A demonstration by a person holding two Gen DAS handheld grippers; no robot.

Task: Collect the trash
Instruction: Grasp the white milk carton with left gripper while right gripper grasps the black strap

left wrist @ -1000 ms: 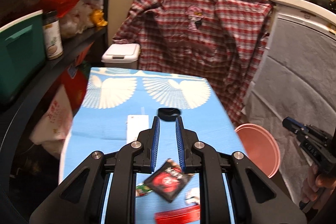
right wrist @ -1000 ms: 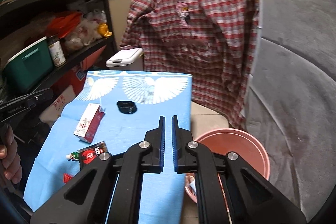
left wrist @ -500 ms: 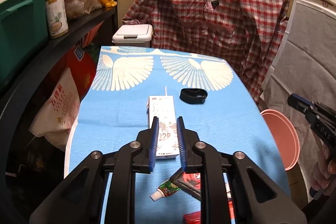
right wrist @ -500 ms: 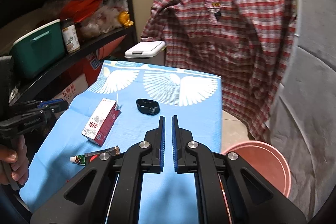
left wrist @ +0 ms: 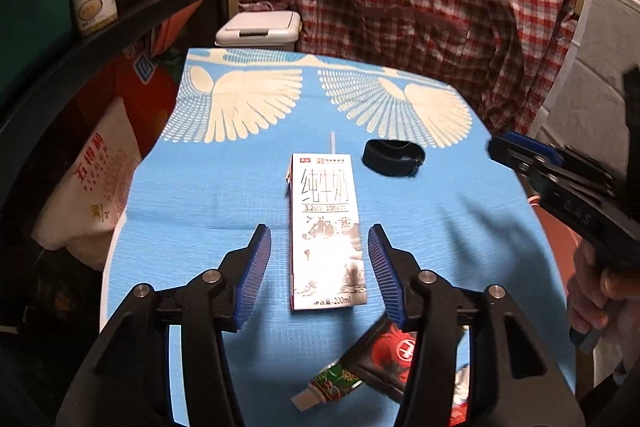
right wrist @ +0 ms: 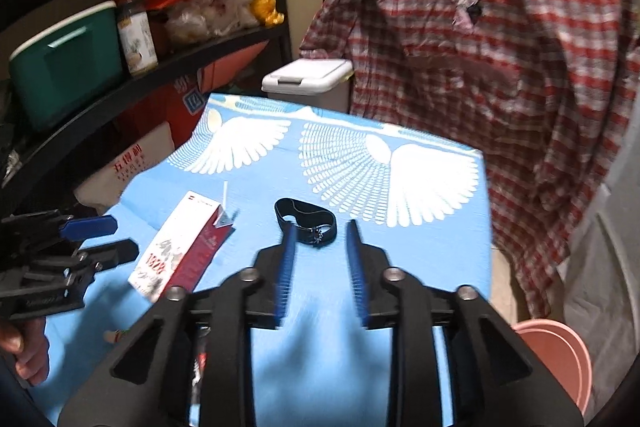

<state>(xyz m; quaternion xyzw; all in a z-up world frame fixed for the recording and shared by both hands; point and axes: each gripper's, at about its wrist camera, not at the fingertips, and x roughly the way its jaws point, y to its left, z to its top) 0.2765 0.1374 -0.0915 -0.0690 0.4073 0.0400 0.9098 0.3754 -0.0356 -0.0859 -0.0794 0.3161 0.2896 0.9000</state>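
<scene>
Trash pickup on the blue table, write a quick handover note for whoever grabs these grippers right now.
Left gripper: jaws opening, nothing gripped, lined up on either side of the milk carton lying flat on the blue cloth.
Right gripper: jaws opening, empty, aimed toward the black band.
Also on the cloth: a small tube and a red packet near the front edge.
Pink bucket sits on the floor to the right of the table.
Done: nothing lifted from the cloth.
Left: carton, band, tube, packet.

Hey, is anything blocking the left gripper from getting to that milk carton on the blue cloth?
Nothing visible. The milk carton lies flat on the blue cloth, and the left gripper is opening with the carton's near half showing between its fingers. The black band and sachets lie clear of it.
</scene>
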